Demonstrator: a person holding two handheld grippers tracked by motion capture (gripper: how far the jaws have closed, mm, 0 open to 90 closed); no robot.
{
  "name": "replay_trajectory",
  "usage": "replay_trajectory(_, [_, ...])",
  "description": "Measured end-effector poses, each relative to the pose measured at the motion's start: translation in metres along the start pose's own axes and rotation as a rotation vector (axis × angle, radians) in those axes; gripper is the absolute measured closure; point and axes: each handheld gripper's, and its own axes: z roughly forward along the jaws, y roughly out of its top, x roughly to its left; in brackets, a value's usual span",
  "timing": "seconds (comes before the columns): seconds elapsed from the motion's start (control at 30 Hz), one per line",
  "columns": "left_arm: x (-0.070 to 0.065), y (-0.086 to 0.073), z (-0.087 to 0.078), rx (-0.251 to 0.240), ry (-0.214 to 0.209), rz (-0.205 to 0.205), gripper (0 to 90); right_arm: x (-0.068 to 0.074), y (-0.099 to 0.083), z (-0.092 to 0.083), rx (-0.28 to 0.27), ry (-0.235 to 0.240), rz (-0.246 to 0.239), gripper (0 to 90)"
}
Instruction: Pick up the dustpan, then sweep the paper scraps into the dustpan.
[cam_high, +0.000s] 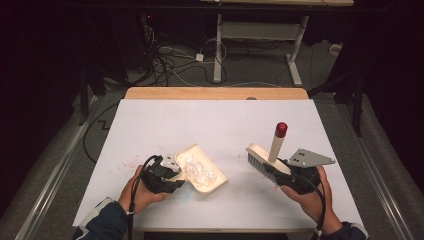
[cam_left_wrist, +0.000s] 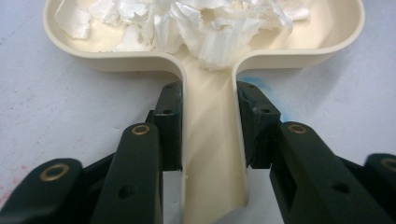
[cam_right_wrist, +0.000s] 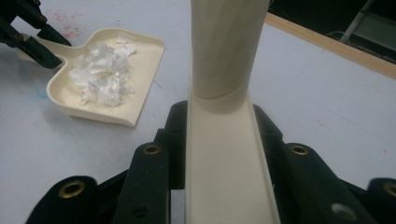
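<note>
A: Left gripper (cam_left_wrist: 208, 126) clamped on the dustpan (cam_high: 200, 170) handle, both pads flat against its sides. Right gripper (cam_right_wrist: 219, 140) likewise tight on the brush (cam_high: 265, 157), jaws squeezing the flat cream back.

B: Orientation of the dustpan?

A: Long axis runs from handle, near the left hand (cam_high: 142, 192), diagonally away and rightward in the high view. Open mouth faces the far right. White scraps (cam_left_wrist: 196, 23) heaped inside, toward the handle end. Pan sits on the white table (cam_high: 210, 120), front left of centre.

B: And the brush?

A: Held just above the table at front right, well apart from the pan. Bristle block points toward table centre; bristles face down-left. Its round handle juts upward and away, red cap (cam_high: 281, 129) at the tip.

B: Room to move?

A: Bare surface between pan and brush, and all across the far half. Pan near the front edge; right hand (cam_high: 312, 197) close to the right front corner. Faint pink specks (cam_high: 127, 162) left of the pan
</note>
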Motion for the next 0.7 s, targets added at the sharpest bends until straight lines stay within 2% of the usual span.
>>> replay_trajectory(0.43, [0.006,-0.004,-0.005,-0.015,0.021,-0.021,63.8,-0.006,-0.008,-0.018,0.020,0.014,0.008,67.2])
replay_trajectory(0.7, [0.011,-0.006,-0.008,-0.019,0.032,-0.038,63.8,-0.007,-0.011,-0.026,0.021,0.042,0.015,67.2])
